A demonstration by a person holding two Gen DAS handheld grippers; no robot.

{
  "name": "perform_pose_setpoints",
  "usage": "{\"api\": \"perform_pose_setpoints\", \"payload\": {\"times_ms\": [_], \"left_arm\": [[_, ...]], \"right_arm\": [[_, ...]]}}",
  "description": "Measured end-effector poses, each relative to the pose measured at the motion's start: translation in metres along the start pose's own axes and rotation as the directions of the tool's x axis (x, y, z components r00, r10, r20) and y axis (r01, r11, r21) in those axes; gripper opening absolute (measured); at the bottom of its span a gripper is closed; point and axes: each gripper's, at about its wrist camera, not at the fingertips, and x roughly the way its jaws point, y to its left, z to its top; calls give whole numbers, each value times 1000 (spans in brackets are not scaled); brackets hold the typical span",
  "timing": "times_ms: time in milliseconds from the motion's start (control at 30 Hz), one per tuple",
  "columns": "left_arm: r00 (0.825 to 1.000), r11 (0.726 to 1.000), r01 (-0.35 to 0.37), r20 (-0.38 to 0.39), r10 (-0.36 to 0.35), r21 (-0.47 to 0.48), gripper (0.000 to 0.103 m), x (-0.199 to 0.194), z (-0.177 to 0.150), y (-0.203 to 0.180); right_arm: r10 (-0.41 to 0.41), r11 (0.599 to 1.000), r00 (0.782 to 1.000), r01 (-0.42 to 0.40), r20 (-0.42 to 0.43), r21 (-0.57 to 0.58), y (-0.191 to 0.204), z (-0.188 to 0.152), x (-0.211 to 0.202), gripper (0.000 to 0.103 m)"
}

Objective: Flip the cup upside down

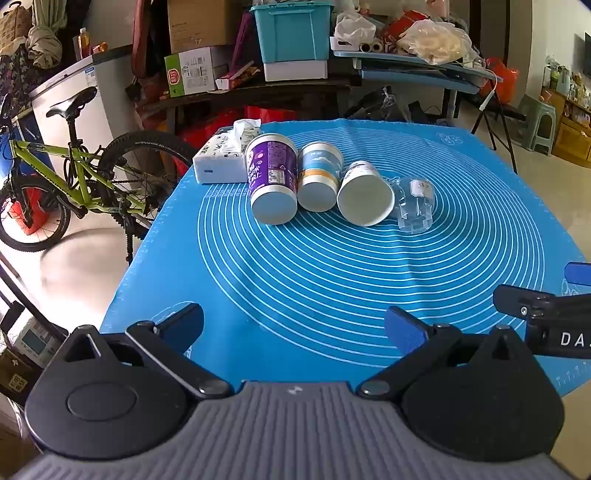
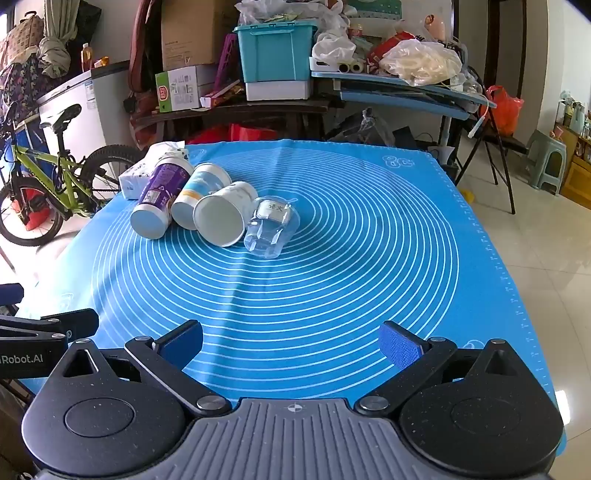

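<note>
Blue ringed mat [image 1: 332, 288], tissue pack [image 1: 221, 162] at its far-left edge, green bicycle [image 1: 70, 173] beyond.

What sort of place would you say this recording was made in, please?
Most likely a lived-in home, in a room used partly for storage: a green bicycle is parked by the table, boxes and a teal bin are piled behind, and the floor is tiled.

the left gripper [image 1: 293, 326] is spread wide, its 2 fingers [image 1: 183, 325] holding nothing. the right gripper [image 2: 291, 343] looks equally wide and empty, apparently level beside it.
</note>
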Motion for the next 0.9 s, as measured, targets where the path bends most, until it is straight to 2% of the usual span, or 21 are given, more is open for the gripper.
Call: {"api": "perform_pose_setpoints", "payload": {"times_ms": [900], "left_arm": [[1000, 1000, 5, -1, -5, -4, 102, 0, -3, 2]], "right_arm": [[-1, 1000, 1000, 1, -2, -6, 3, -2, 1, 103]]}}
